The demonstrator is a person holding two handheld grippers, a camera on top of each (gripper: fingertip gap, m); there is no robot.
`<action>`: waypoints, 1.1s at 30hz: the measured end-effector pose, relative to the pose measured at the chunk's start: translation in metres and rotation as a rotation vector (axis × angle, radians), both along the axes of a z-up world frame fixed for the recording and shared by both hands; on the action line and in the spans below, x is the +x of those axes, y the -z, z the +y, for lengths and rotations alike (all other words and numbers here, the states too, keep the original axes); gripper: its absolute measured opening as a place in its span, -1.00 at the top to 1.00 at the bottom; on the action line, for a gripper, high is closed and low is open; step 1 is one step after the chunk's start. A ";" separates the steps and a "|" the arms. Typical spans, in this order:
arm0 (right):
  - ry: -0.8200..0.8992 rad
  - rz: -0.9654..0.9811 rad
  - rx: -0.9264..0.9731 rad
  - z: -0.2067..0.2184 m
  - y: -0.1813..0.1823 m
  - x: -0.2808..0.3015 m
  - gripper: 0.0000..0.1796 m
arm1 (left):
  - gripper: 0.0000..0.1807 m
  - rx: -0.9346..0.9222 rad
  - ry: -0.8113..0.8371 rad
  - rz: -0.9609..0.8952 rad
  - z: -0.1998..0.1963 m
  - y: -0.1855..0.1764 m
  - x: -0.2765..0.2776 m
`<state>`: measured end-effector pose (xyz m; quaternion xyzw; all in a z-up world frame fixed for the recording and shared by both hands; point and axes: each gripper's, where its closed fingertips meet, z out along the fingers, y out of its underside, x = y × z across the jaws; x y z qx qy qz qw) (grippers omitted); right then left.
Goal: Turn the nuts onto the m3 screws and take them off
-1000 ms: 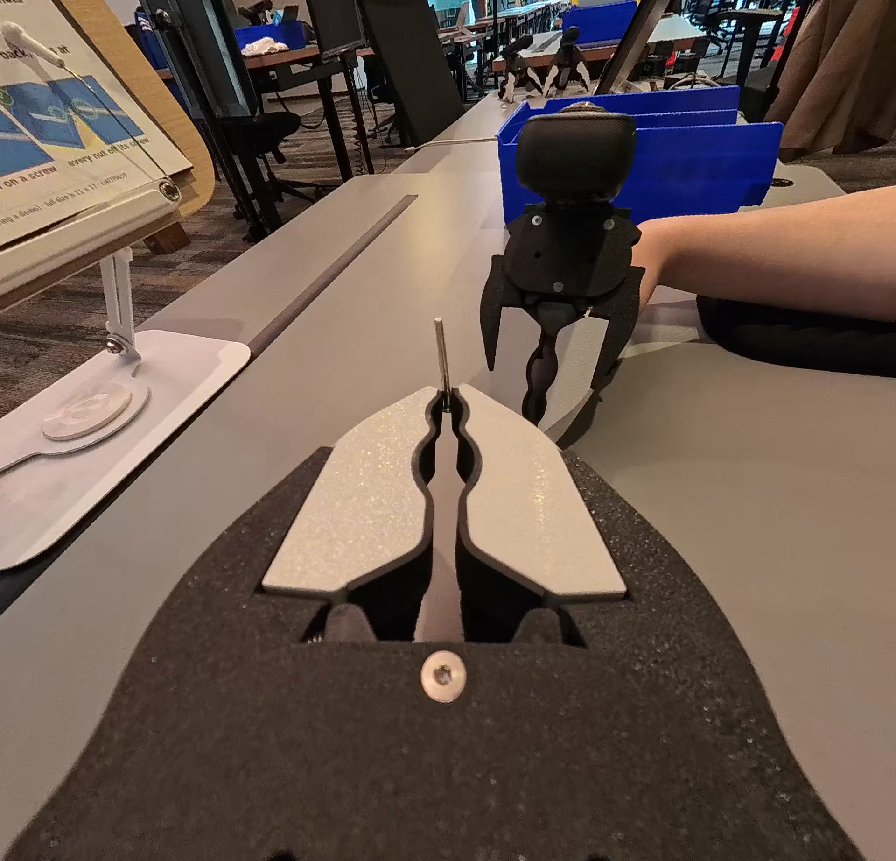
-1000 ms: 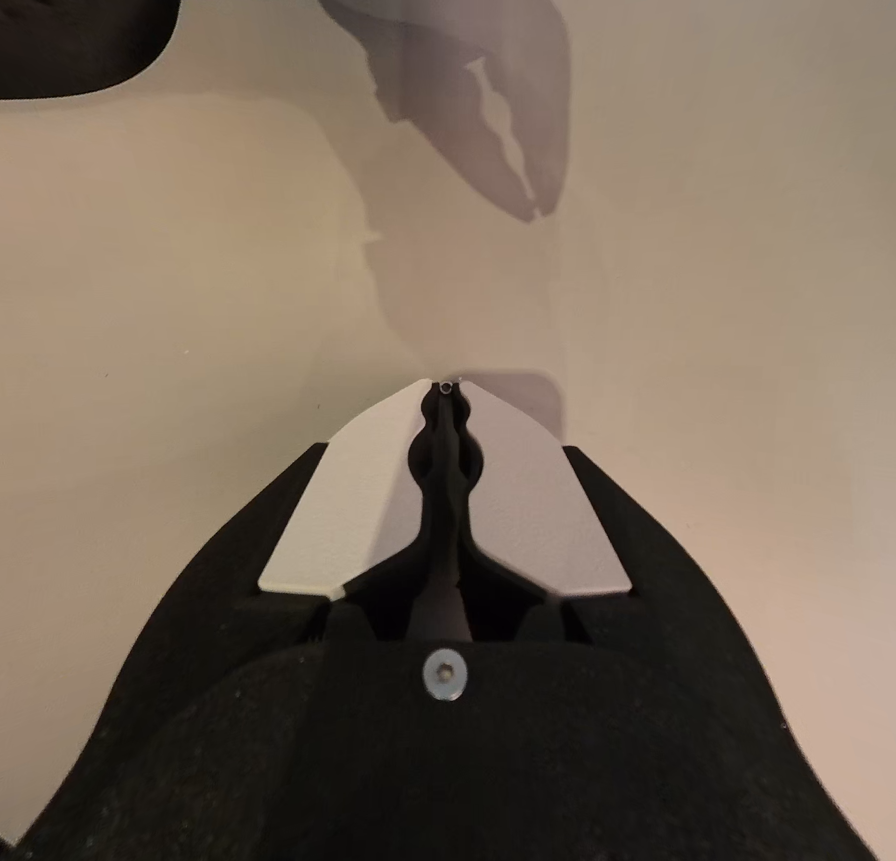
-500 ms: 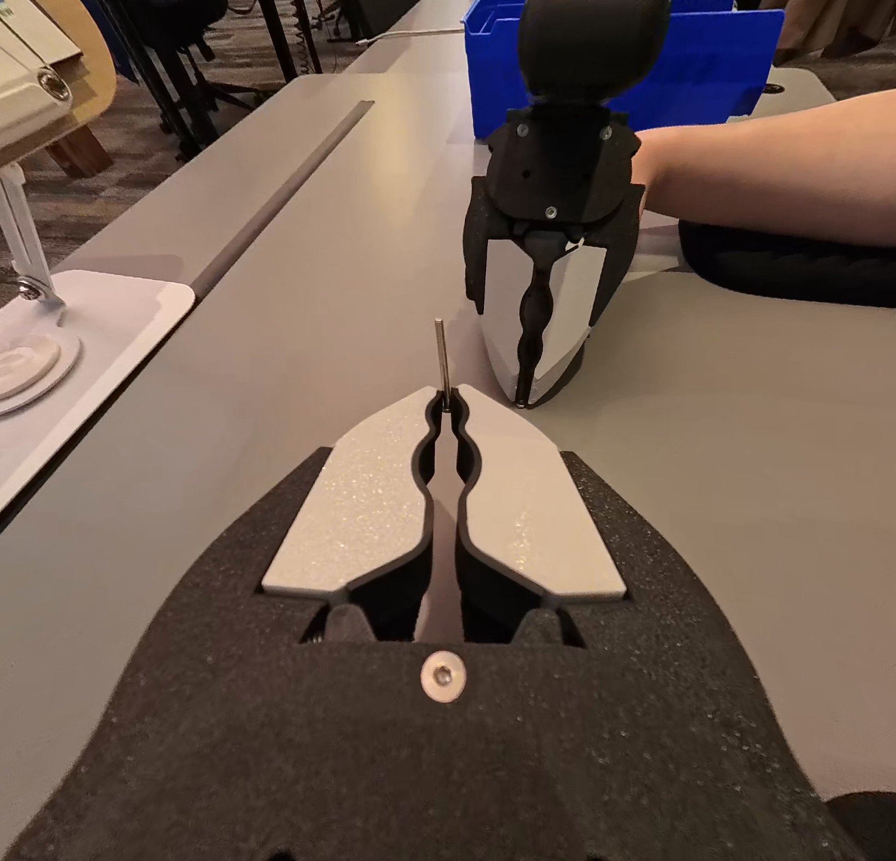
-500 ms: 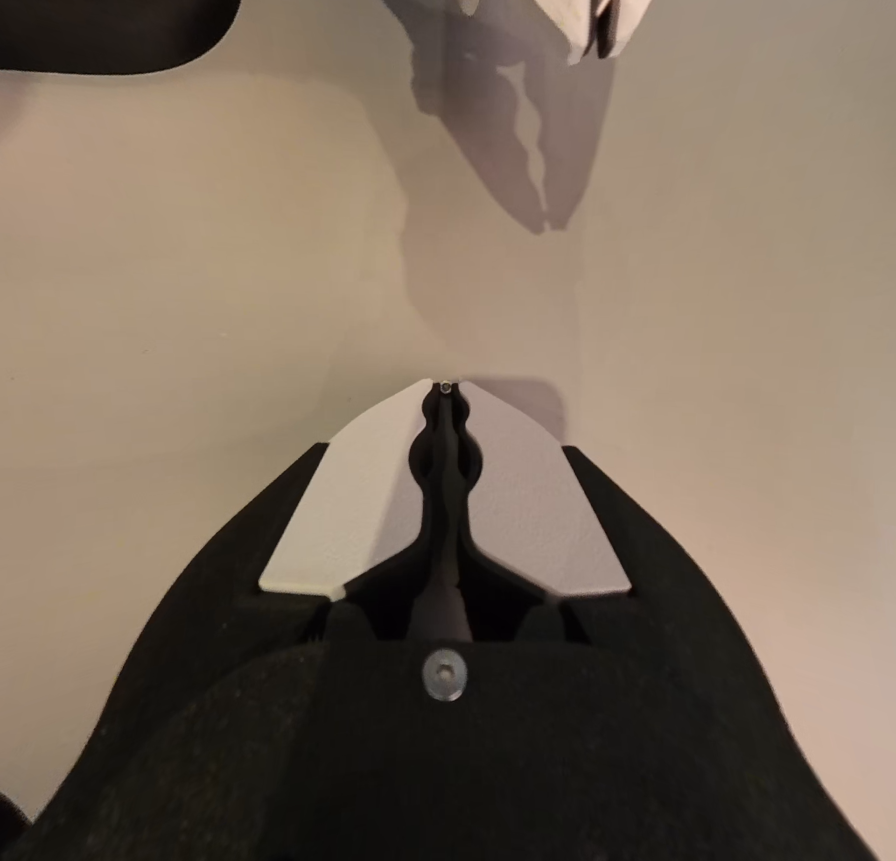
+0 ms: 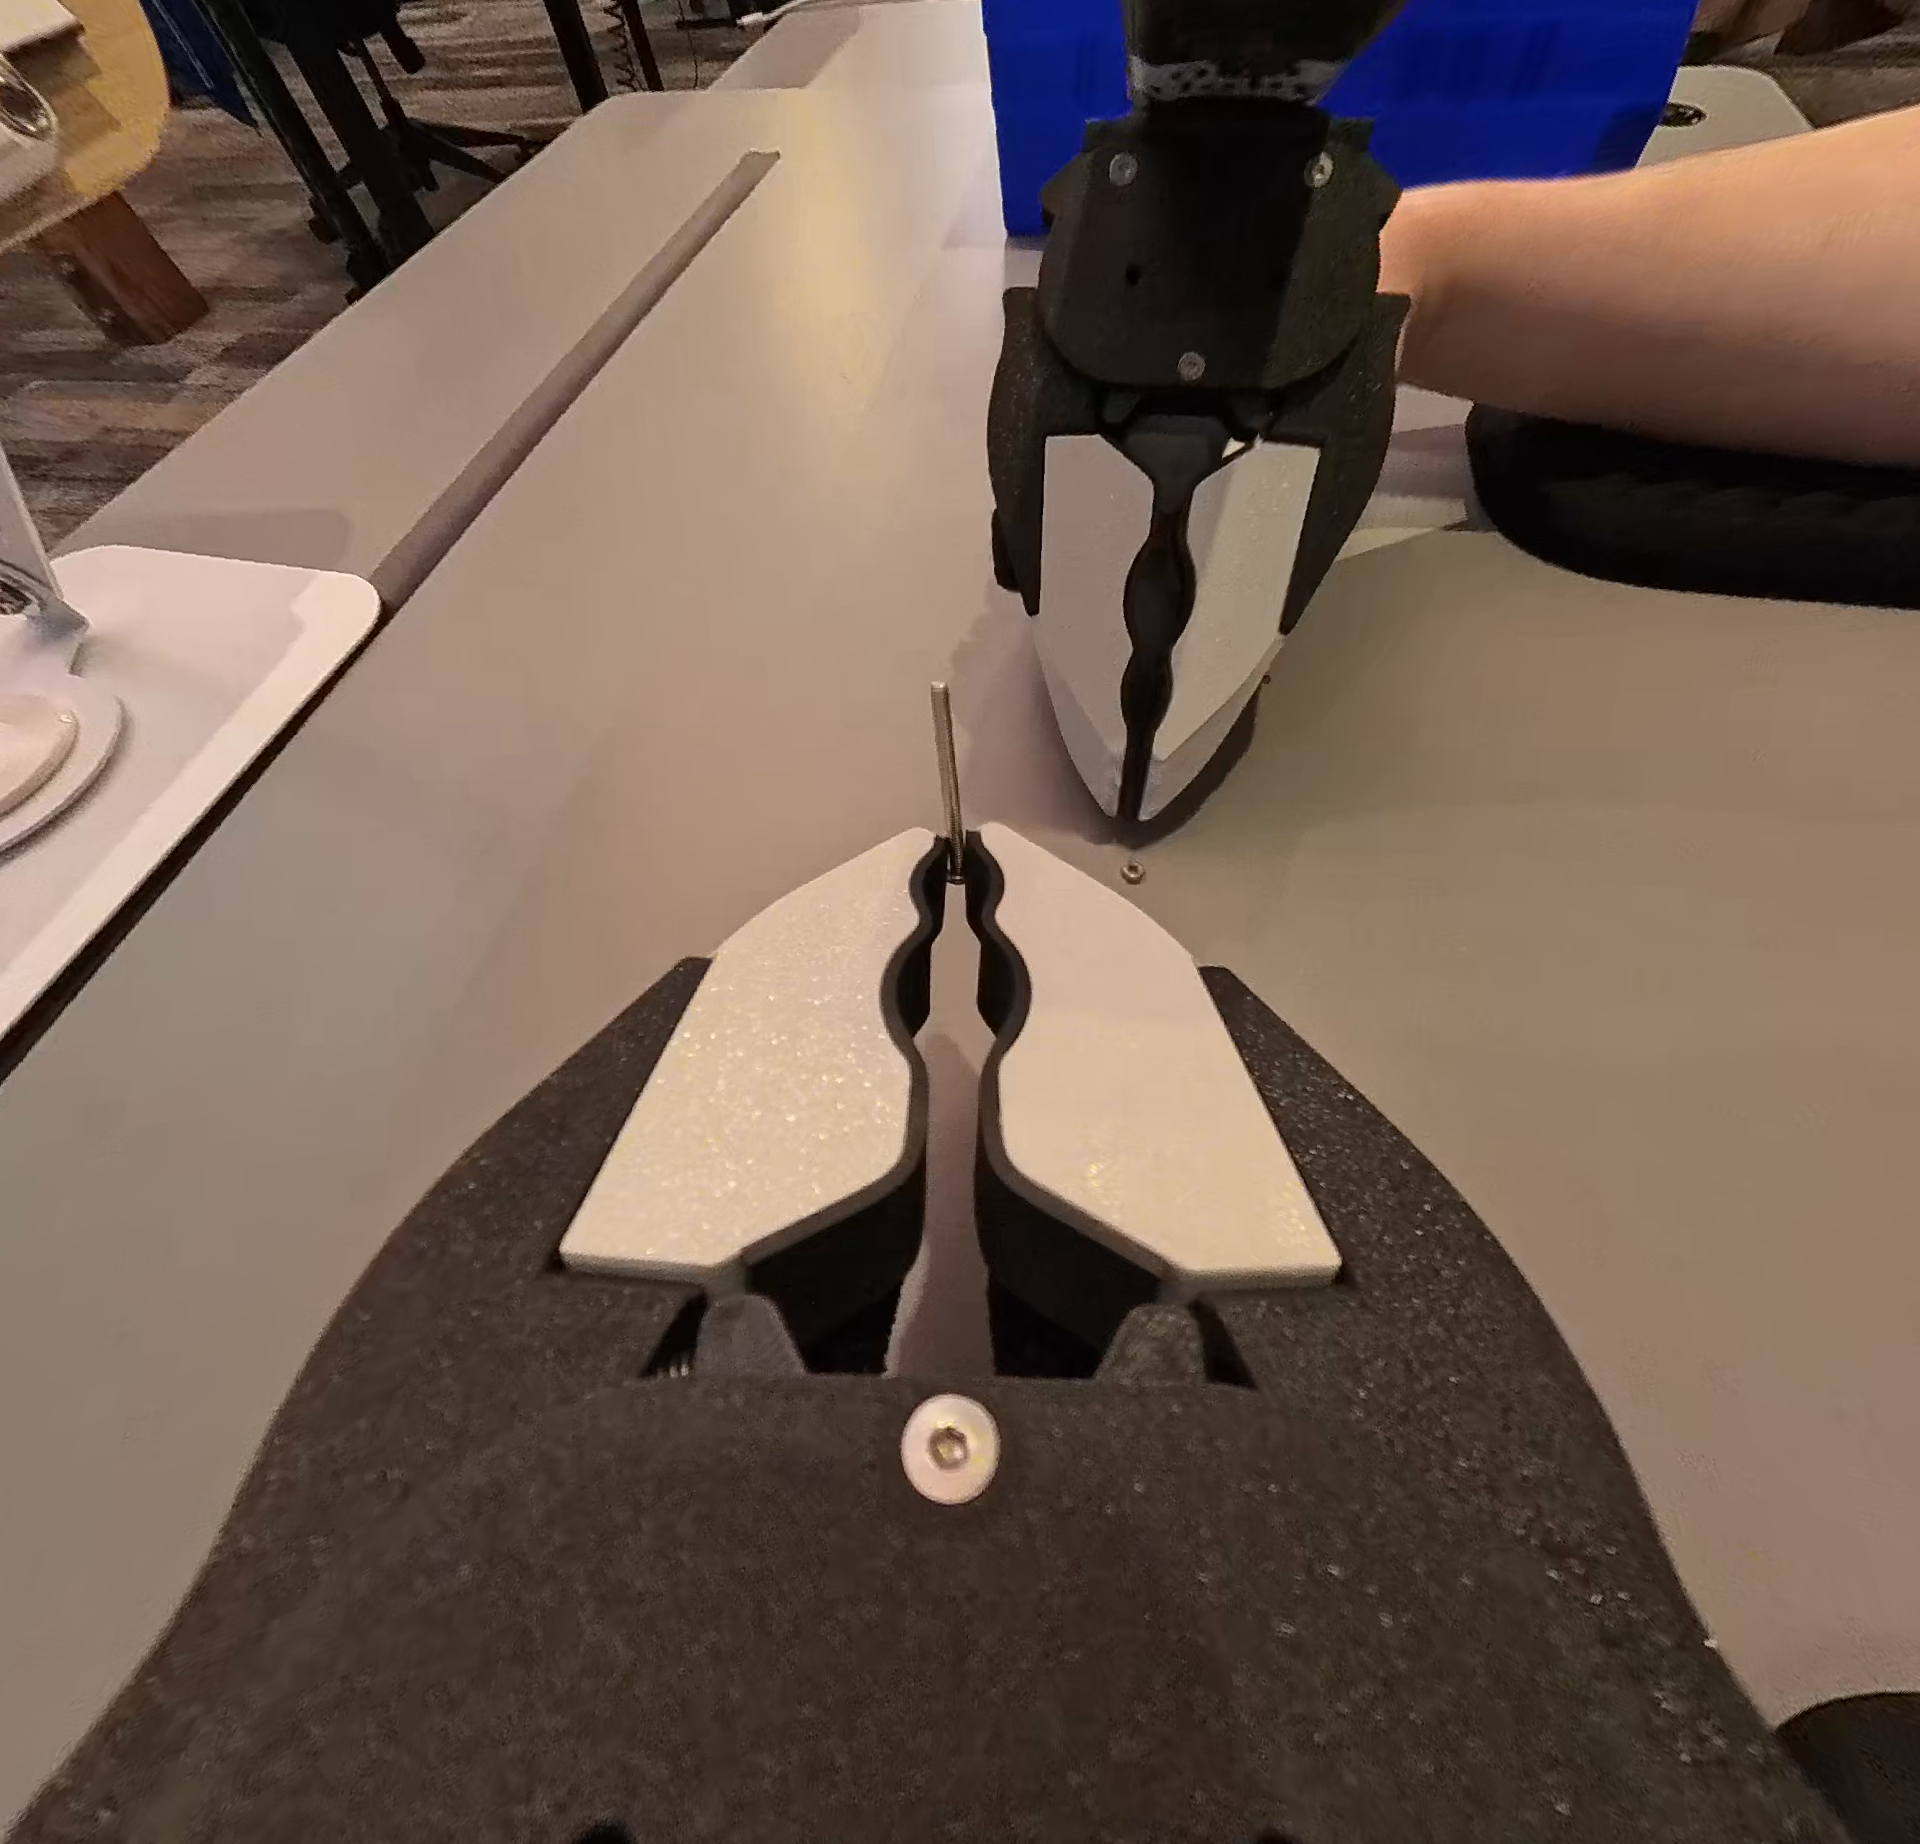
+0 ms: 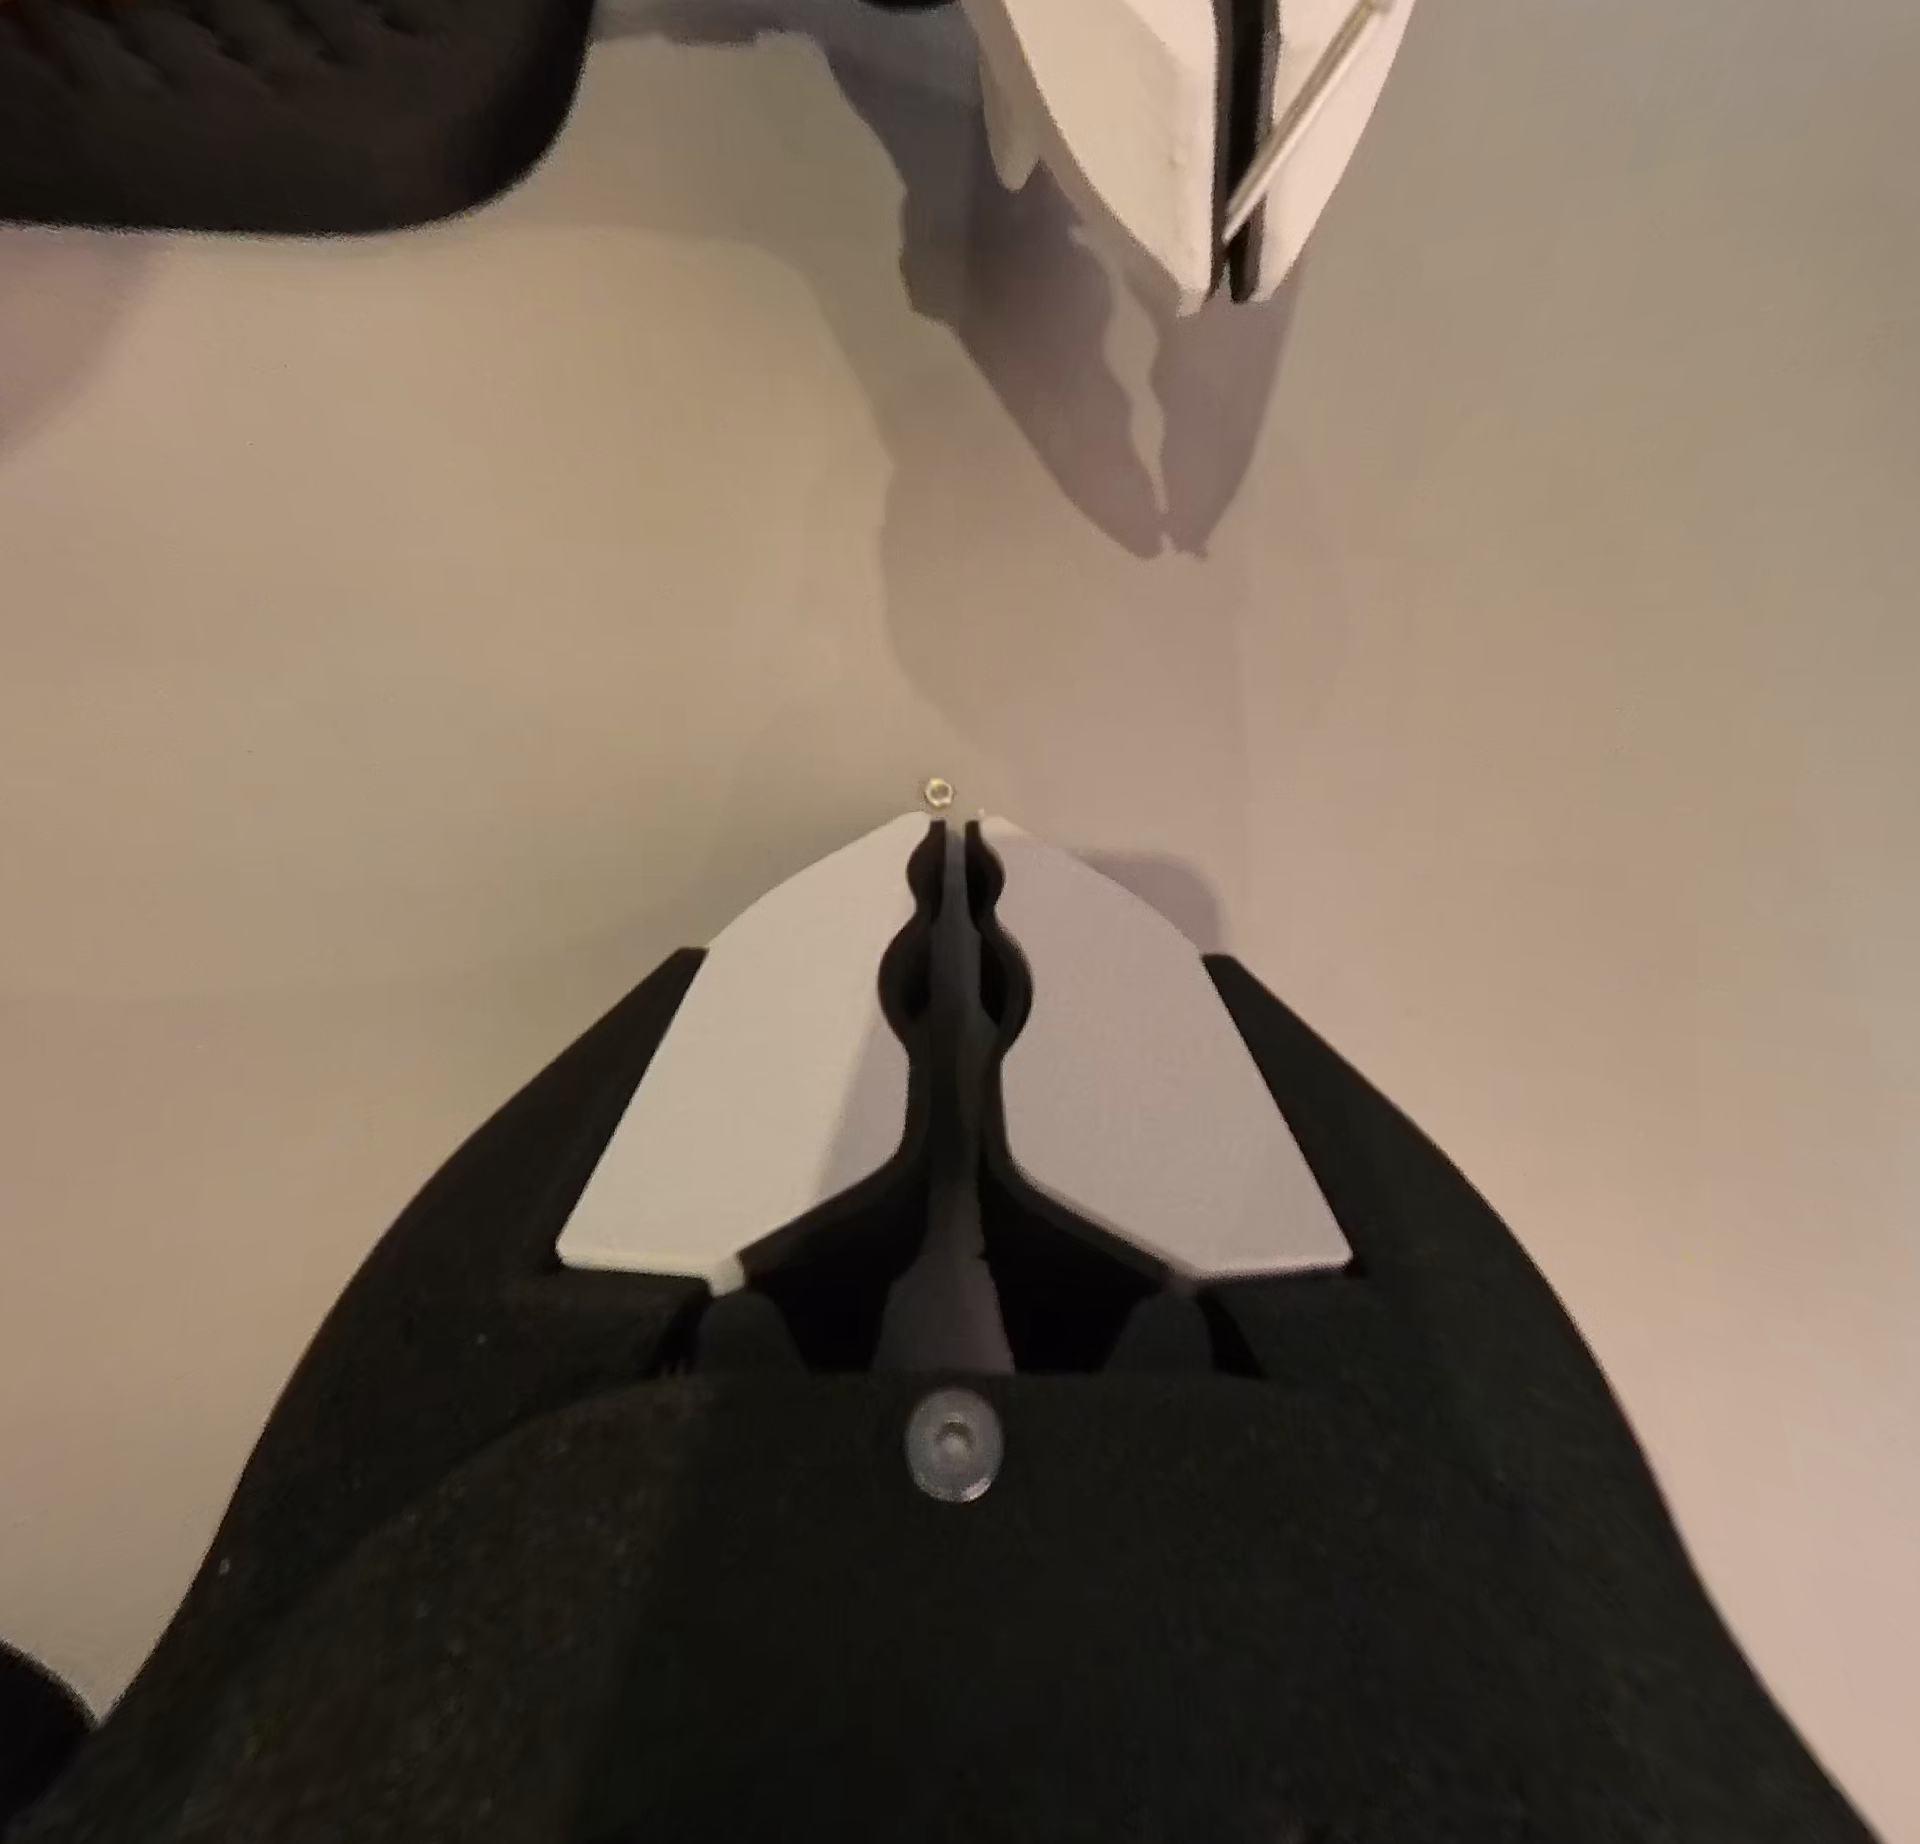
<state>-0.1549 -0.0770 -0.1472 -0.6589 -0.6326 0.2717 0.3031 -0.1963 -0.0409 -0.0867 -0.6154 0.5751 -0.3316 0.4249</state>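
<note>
Across the middle of the left wrist view runs the grey table, with blue bins at the upper right of the frame, a white stand base at the left edge and a black wrist rest under a person's forearm at the right. Lower centre, the left gripper has its jaws drawn nearly together, pinching the M3 screw by its lower end. That screw's long axis runs up the frame, free tip uppermost; in the right wrist view it shows at the upper right, slanting from lower left to upper right. Thin steel like that should be stiff, light and slick, so I would judge the hold at the base sound, leaving the thread bare. Upper right of centre, the right gripper points down at the table, jaws parted only a sliver and holding nothing I can see. Smallest of all, the nut lies flat on the table just below those tips, its bore facing upward. Tiny and smooth, it would likely skid or flip; gripping across opposite flats looks best
</note>
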 end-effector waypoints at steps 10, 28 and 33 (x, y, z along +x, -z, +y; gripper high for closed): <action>-0.016 -0.001 -0.008 -0.004 0.005 -0.012 0.88 | 0.97 -0.002 0.003 -0.016 0.000 -0.003 0.001; 0.001 -0.063 0.025 -0.004 0.010 -0.011 0.94 | 0.97 0.001 -0.011 -0.076 -0.002 -0.014 -0.003; -0.004 -0.064 0.030 -0.005 0.010 -0.011 0.94 | 0.97 -0.002 -0.005 -0.084 -0.006 -0.015 -0.001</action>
